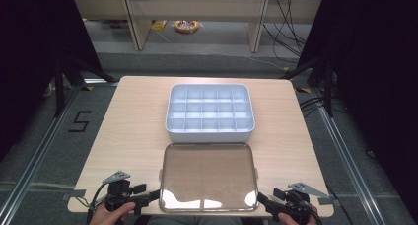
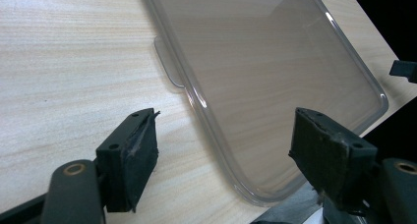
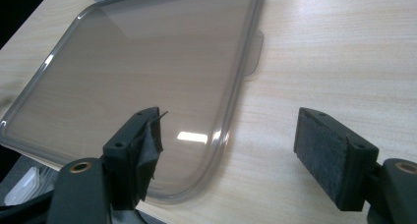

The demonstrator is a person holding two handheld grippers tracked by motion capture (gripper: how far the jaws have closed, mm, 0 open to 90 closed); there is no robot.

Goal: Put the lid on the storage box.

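A: Item one, the largest we have: a light wooden table (image 1: 133, 136), square-cornered, seen from above.

B: Item two: a white compartment box (image 1: 210, 111), its grid of small cells open to view, standing at the table's centre toward the far side.

A: Item three: a clear, smoke-tinted lid (image 1: 208, 178), rounded corners, lying flat just on the near side of the box, its near edge at the table's front edge. We note a small tab (image 2: 168, 62) on the lid's left side and a matching one on the right.

B: Item four: the left gripper (image 1: 148, 198), held in a hand (image 1: 109, 214) at the lid's near left corner. We record its jaws as spread wide, that corner lying between them, nothing clamped.

A: Item five: the right gripper (image 1: 266, 201), at the lid's near right corner. We log its jaws as likewise wide apart, straddling the lid's rim, gripping nothing.
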